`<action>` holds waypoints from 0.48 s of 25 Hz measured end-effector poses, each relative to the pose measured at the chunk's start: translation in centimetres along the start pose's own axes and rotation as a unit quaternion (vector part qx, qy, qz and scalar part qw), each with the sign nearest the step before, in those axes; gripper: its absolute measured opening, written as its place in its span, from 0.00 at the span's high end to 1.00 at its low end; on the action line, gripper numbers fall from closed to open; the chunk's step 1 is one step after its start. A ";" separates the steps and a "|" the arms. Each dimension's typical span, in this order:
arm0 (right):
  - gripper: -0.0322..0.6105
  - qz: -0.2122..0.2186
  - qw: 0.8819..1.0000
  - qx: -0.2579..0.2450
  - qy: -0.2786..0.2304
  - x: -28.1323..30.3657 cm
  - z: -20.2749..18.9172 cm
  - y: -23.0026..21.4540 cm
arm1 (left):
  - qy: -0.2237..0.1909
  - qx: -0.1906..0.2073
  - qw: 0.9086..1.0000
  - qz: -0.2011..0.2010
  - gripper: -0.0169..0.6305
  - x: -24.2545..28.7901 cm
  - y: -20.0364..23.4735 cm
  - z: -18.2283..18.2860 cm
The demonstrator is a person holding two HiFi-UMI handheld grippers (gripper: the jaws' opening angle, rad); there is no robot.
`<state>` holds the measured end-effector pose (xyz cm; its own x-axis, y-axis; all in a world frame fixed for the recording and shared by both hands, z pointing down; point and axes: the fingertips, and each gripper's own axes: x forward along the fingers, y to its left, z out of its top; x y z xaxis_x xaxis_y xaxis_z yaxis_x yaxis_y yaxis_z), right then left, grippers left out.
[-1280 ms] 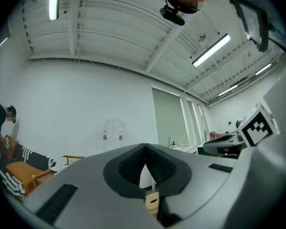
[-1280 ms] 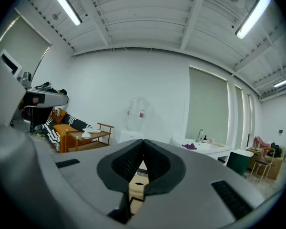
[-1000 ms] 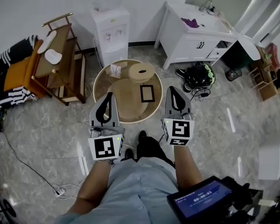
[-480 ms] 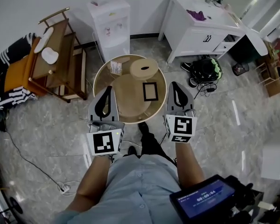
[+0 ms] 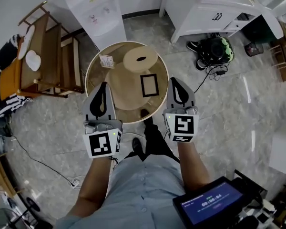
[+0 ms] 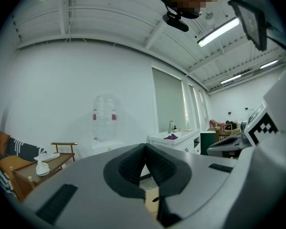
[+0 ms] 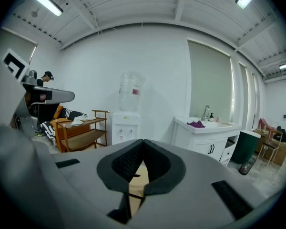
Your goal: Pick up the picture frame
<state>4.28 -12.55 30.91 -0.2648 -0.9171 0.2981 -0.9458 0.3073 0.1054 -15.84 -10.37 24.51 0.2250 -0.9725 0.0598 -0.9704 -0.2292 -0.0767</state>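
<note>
A small black picture frame point(image 5: 149, 85) lies flat on the round glass-topped table point(image 5: 96, 62), right of its middle. My left gripper point(image 5: 103, 84) hangs over the table's near left part, shut with nothing in it. My right gripper point(image 5: 174, 80) hovers at the table's near right edge, just right of the frame, also shut and empty. In the left gripper view the left gripper point(image 6: 145, 146) points level toward the far wall; the right gripper point(image 7: 143, 140) does the same in the right gripper view. The frame shows in neither gripper view.
On the table stand a round wooden lid with a hole point(image 5: 140, 59) and a small card point(image 5: 106, 61). A water dispenser point(image 5: 93, 9) and a white cabinet point(image 5: 214, 11) stand behind, a wooden shelf point(image 5: 47, 54) at left, a dark bag point(image 5: 214, 50) at right. A tablet point(image 5: 209, 205) sits lower right.
The view has closed in on the table. Both grippers now reach over its near edge, the right one closer beside the frame. Both stay shut.
</note>
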 end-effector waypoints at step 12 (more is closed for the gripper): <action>0.93 0.028 0.994 0.044 0.098 10.3 -11.7 -3.7 | 0.098 -0.011 0.995 -0.019 0.96 10.8 -3.4 -10.7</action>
<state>7.25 -20.17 44.67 -0.2841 -0.8295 0.4808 -0.9456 0.3253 0.0026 -11.08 -19.69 36.10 0.2420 -0.9363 0.2546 -0.9636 -0.2626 -0.0495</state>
